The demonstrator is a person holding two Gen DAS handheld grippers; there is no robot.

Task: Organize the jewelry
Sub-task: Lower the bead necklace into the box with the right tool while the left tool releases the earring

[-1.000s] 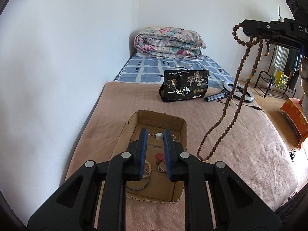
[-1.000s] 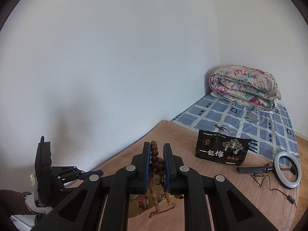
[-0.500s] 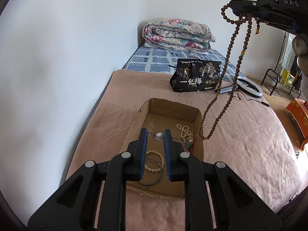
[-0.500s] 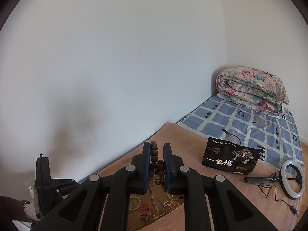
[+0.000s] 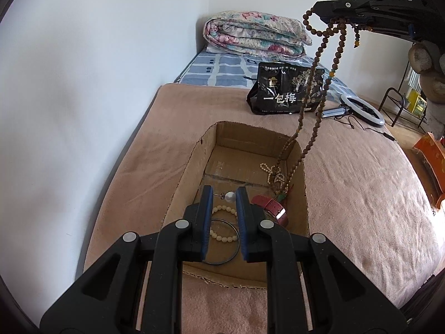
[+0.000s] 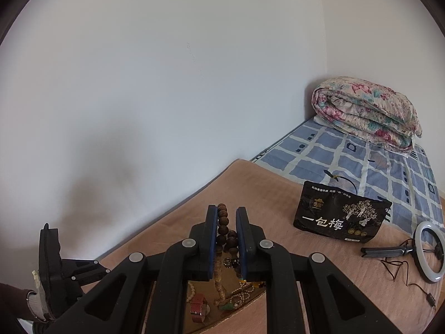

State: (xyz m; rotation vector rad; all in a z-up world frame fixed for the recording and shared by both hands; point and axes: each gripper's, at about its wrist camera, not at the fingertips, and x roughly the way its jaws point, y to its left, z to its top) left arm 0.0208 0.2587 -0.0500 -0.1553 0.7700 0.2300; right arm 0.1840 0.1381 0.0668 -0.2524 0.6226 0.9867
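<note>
Indoors, tan blanket (image 5: 347, 183) on bed, left hand-held gripper (image 5: 224, 194) pinching pearl earring (image 5: 229, 196), right hand-held gripper (image 6: 225, 217) clamping brown bead necklace (image 6: 223, 224)

Black snack bag (image 5: 285, 90), folded quilt (image 5: 256, 34), ring light (image 5: 363, 110)

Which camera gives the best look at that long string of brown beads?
The left wrist view. There the brown bead string hangs at full length from the right gripper, its lower end dipping into the cardboard box. The right wrist view shows only a few beads pinched between its fingers.
</note>
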